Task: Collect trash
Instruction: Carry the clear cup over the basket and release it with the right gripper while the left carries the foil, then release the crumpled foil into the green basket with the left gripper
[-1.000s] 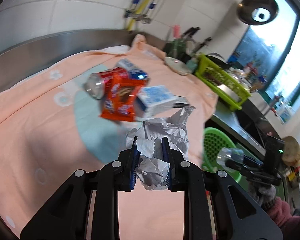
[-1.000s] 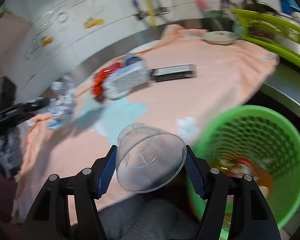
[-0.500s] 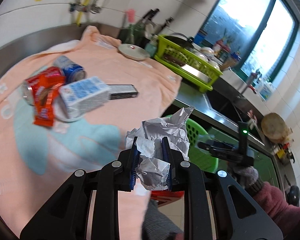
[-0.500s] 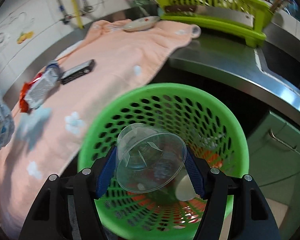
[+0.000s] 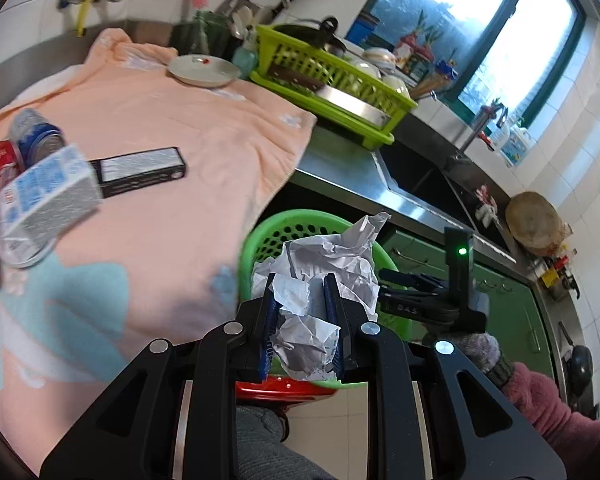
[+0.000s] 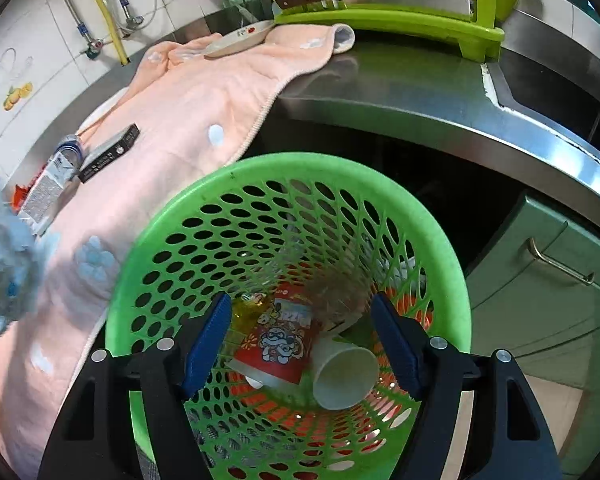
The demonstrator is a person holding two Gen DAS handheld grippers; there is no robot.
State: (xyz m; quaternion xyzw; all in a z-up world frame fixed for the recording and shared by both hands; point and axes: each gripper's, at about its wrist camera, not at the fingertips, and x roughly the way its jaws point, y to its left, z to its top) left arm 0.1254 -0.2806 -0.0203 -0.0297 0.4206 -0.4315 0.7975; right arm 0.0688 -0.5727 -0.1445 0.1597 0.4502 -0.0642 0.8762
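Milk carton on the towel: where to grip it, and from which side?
Grip the milk carton across its two long flat faces near mid-length, coming from above. It lies tilted, propped on cans on the towel, so its ends are crowded. The black box sits close by.

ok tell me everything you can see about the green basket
The green basket is round, bright plastic, its wall pierced with oval holes below a smooth rim. It stands upright beside the steel counter, seemingly on something red. Inside lie a red printed cup, a white paper cup and a blurred clear shape. The pink towel hangs beside it.
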